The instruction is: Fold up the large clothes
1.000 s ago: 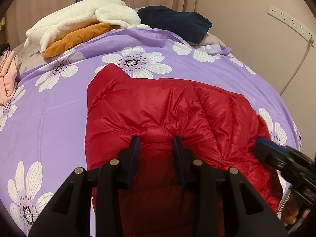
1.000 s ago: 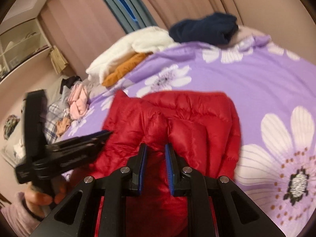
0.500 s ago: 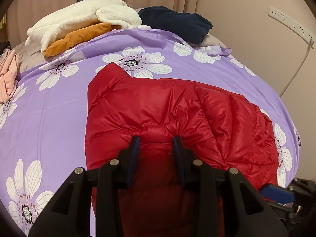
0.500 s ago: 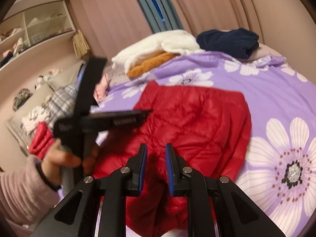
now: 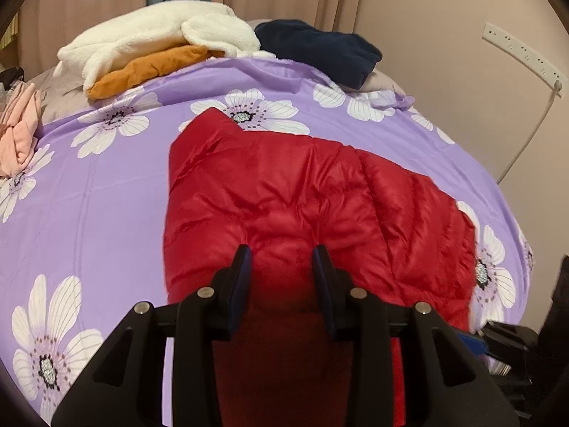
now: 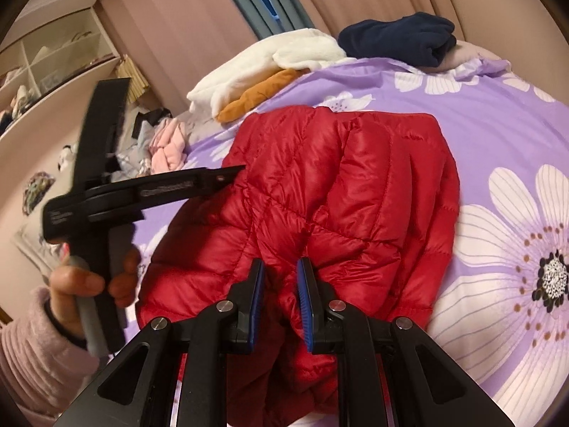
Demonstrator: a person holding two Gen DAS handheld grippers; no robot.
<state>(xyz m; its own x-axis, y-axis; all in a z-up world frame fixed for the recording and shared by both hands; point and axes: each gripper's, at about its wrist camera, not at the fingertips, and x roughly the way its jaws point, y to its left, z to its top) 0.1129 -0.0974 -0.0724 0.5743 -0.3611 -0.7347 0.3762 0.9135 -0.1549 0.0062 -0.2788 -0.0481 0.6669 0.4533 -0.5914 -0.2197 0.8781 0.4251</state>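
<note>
A red puffer jacket (image 5: 302,195) lies folded on the purple flowered bedspread (image 5: 89,195); it also shows in the right wrist view (image 6: 338,192). My left gripper (image 5: 282,263) stands over the jacket's near part with its jaws apart and red fabric between them. My right gripper (image 6: 281,274) is over the jacket's near edge, jaws narrowly apart, with a fold of red fabric between the blue pads. The left gripper also shows from the side in the right wrist view (image 6: 227,174), held in a hand in a pink sleeve.
White (image 5: 160,35), orange (image 5: 149,67) and navy (image 5: 320,46) clothes are stacked at the bed's far end. Pink clothing (image 5: 17,131) lies at the left edge. A wall with a power strip (image 5: 519,53) bounds the right. Shelves (image 6: 46,57) stand left.
The right gripper has drawn back toward me and out of the left wrist view's right side. The left gripper has stayed over the jacket. The jacket has barely shifted.
</note>
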